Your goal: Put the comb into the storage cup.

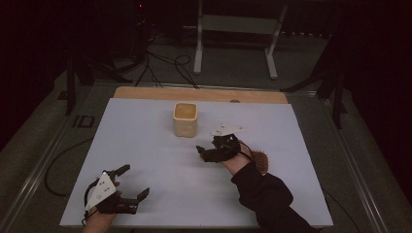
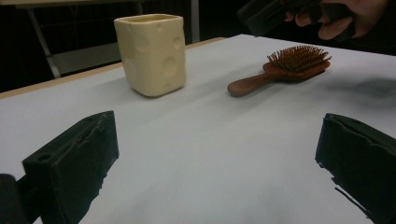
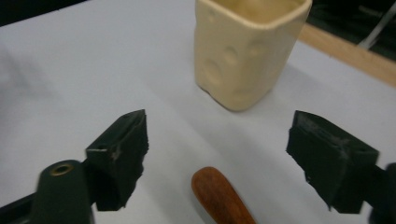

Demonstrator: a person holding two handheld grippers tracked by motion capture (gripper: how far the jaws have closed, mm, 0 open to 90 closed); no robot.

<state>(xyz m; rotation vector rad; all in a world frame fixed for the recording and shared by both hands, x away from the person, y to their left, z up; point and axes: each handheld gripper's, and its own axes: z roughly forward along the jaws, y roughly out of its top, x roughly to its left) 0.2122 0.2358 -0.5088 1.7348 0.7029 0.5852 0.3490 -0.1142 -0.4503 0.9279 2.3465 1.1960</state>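
Right claw point(image 3: 217, 154): we list it standing wide, pads clear of everything, with the rounded end of the hairbrush point(image 2: 280, 70) handle showing between the jaws at the lower centre of the right gripper view; nothing is gripped. Left claw point(image 2: 215, 158): also wide and holding nothing, low at the lower left of the high view, bare white surface point(image 1: 145, 145) between its jaws. Hairbrush: reddish-brown wood, lying bristles-up at the upper right of the left gripper view, handle toward the cup point(image 2: 152, 53); in the high view it sits right of centre, largely under the right hand. Cup: cream, squared, dimpled like cheese, upright at the upper centre of the high view, apart from the brush. Risks, as we judge them: the handle is smooth and tapered, so a pinch at its very tip could let it slip or pivot, the heavy head swinging down; jaws set off-centre could shove the brush across the slick surface toward the cup; a low approach could drive a pad onto the wood. Markings: we read no brand, label or writing on any item.
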